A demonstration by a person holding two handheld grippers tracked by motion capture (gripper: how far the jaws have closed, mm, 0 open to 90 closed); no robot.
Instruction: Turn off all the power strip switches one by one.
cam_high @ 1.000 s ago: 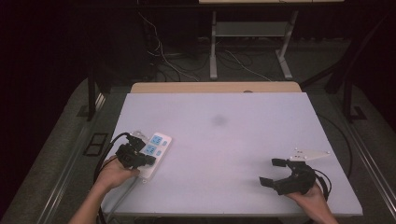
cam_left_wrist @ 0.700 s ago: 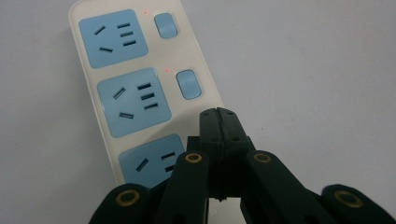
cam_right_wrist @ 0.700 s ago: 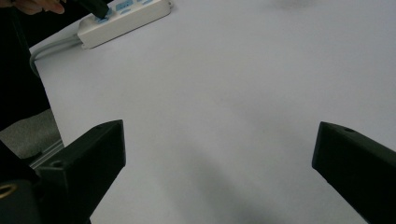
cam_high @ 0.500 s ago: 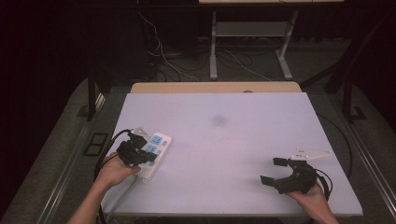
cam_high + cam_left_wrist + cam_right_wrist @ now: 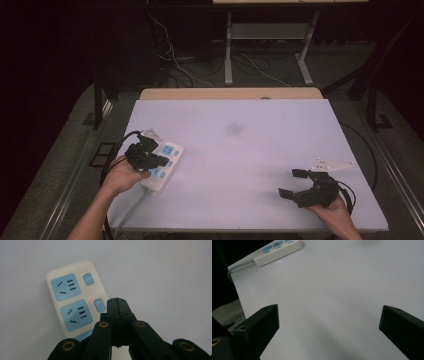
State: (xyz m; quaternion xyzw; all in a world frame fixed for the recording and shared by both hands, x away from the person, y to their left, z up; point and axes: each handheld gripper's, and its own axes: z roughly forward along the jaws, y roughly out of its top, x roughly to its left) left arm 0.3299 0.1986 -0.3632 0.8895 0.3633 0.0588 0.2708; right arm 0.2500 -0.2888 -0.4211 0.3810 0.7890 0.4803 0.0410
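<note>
The left claw (image 5: 117, 301) is clenched, its two matte black jaws pressed flat together with nothing between them, the brass-coloured pivot pins showing on the linkage below. Its tip hangs just over the edge of a power strip (image 5: 75, 300), beside the lower of two rounded blue switches. The strip is a smooth, glossy cream plastic slab with rounded corners, carrying pale blue square socket faces cut with dark slots, and a small red light glows beside each switch. In the high view the left claw (image 5: 161, 160) sits over the strip (image 5: 167, 165) near the worktop's left edge, held by the person's left hand (image 5: 122, 175), a black cable looping off behind it.

The right claw (image 5: 292, 182) is released, its blocky black jaws spread wide above bare surface near the front right corner, gripped by the right hand (image 5: 332, 212). The worktop (image 5: 250, 145) is a flat, matte, pale lavender-white sheet with a faint dark smudge (image 5: 234, 129) toward its middle. A pale wooden strip (image 5: 230, 93) borders its far edge.
</note>
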